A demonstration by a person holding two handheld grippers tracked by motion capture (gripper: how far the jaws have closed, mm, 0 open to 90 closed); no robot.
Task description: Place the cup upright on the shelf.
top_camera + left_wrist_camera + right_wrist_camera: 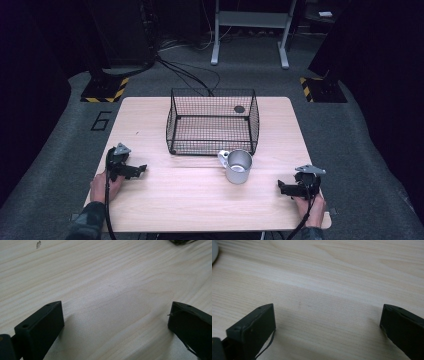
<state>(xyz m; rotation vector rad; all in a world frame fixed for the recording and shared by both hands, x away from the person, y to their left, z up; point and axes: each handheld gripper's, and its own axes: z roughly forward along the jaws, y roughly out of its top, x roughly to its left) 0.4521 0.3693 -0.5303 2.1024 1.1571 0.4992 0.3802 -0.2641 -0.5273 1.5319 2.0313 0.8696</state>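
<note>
Desk (150, 205) w/ wire basket (212, 121) at far centre, empty. Metal mug (238, 166) upright just near of it, handle left. Left gripper (131, 170) & right gripper (289, 188) rest wide open, holding nothing. Likely mug into basket: right is closer, approach level, grip the wall.

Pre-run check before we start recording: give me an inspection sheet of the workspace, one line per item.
Surface: light wooden table, flat, a small dark mark near its far left.
Job's things: black wire basket upright at table centre, with a small dark round thing at its far right; metal cup upright just in front of the basket, handle pointing left.
Clutter: nothing seen.
Grippers: left gripper and right gripper resting low on the near table, each in a hand, jaws wide apart with bare wood between them.
Cables: a black cable trails from each gripper off the near edge; more cables on the floor behind.
Surroundings: grey floor, hazard-striped stand bases, a grey frame beyond.
</note>
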